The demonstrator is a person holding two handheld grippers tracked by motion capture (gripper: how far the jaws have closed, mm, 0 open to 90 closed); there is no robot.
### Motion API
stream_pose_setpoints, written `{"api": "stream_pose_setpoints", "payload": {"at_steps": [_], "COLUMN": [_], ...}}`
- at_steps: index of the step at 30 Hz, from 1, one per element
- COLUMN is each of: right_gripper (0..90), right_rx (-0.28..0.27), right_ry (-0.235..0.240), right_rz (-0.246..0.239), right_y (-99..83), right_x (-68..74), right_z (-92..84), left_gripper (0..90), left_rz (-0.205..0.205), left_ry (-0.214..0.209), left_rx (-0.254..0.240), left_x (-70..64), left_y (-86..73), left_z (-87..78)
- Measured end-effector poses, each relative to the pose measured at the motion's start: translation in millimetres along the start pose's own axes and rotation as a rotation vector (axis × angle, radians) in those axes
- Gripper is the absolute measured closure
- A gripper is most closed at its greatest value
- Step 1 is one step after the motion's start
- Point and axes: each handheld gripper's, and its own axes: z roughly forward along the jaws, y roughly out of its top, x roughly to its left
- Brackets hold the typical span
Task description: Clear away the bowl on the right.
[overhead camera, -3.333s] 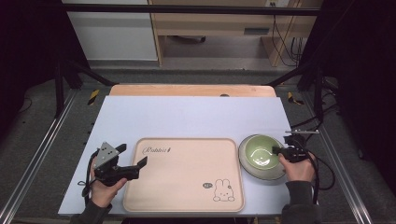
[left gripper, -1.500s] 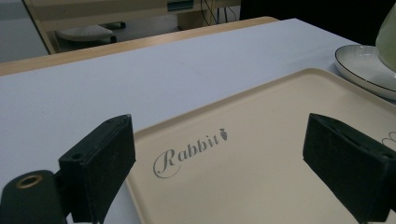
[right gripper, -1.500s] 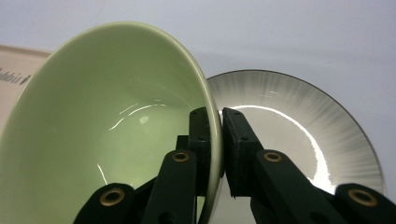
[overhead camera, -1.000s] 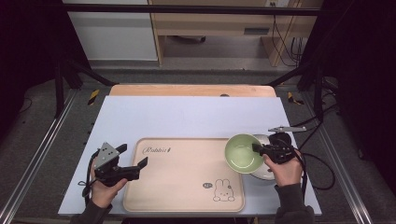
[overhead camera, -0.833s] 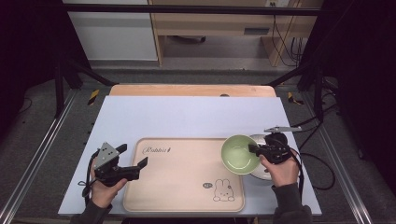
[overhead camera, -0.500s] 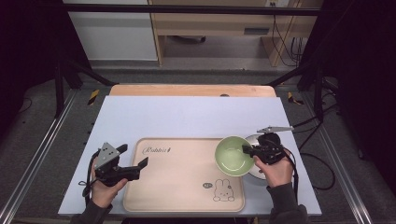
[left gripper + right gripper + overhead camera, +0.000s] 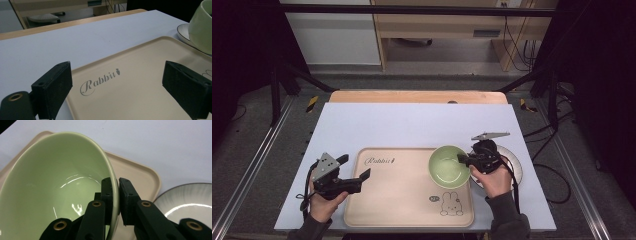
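1. Two handheld grippers are at work on a table. The right gripper (image 7: 463,159), held in the person's right hand (image 7: 493,176), is clamped on the rim of a pale green bowl (image 7: 449,166), one jaw inside the wall and one outside, as the right gripper view shows close up (image 7: 114,195).
2. The bowl hangs tilted in that grip over the right-hand end of a beige tray (image 7: 407,210). From these views I cannot tell whether its base touches the tray.
3. A few seconds ago the bowl sat on a white plate with a dark rim (image 7: 514,165) at the right of the tray. Since then it has been carried leftward, off the plate, and now overlaps the tray's right edge. The plate is bare where it shows, partly hidden by the hand.
4. This suggests the work in hand is moving the bowl from plate to tray, and that it is well along. What seems left is to set it down flat and let go.
5. The left gripper (image 7: 356,175), in the left hand (image 7: 324,202), has kept its place at the tray's left edge, jaws apart and holding nothing. Its own view looks across the tray's printed word "Rabbit" (image 7: 100,80).
6. Everything rests on a pale lilac mat (image 7: 412,125) covering the wooden table (image 7: 412,96).
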Motion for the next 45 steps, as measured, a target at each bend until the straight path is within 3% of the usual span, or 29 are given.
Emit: {"api": "stream_pose_setpoints", "payload": {"at_steps": [24, 34, 45], "right_gripper": [82.5, 82.5, 82.5], "right_rx": [0.042, 0.063, 0.085], "right_ry": [0.086, 0.1, 0.094], "right_rz": [-0.069, -0.081, -0.079], "right_y": [22.1, 23.6, 23.5], "right_x": [41.7, 51.8, 53.5], "right_z": [39.2, 54.4, 71.9], "left_gripper": [8.8, 8.8, 8.8], "left_rz": [0.012, 0.007, 0.014], "left_ry": [-0.015, -0.015, -0.016], "left_rx": [0.005, -0.001, 0.006], "left_x": [-0.9, -1.3, -1.1], "left_y": [0.0, 0.3, 0.1], "left_z": [-0.1, -0.3, -0.1]}}
